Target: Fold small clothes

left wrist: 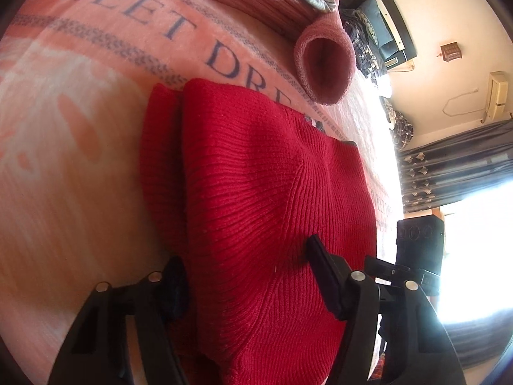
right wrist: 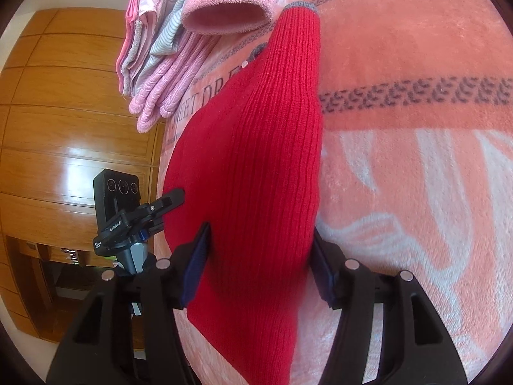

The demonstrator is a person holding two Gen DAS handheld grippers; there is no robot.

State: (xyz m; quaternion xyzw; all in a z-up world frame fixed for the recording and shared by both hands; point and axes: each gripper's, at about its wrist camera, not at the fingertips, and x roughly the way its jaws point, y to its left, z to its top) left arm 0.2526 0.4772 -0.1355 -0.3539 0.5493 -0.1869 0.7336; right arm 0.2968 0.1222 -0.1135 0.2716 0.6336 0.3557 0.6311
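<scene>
Your work surface is a plush fleece blanket (right wrist: 416, 64) in salmon and white, with dark leaf-pattern bands and navy capitals reading "SWEET DRE…"; the remaining letters are covered.

The task item is a red rib-knit garment (left wrist: 256, 192). It lies on the blanket directly ahead of both tools. In the left wrist view its ribs fan outward from a central crease, and one layer overlaps another along the left edge. In the right wrist view the same knit (right wrist: 256, 160) narrows into a tube-like sleeve ending in a grey cuff.

Your left gripper (left wrist: 247, 276) stands spread wide, its fingers straddling the red knit; one pad presses into the fabric on the right side, the other sits at the left edge. Nothing is pinched.

Your right gripper (right wrist: 259, 256) is likewise spread, with blue-faced pads flanking the knit on either side. Contact on the left pad appears likely; a firm clamp does not show.

A rolled pink terry item (left wrist: 323, 64) with an open round end lies beyond the garment. Beside it is a stack of folded pink and striped clothes (right wrist: 157, 51). Small lettering on the other tool's body is too small to read.
</scene>
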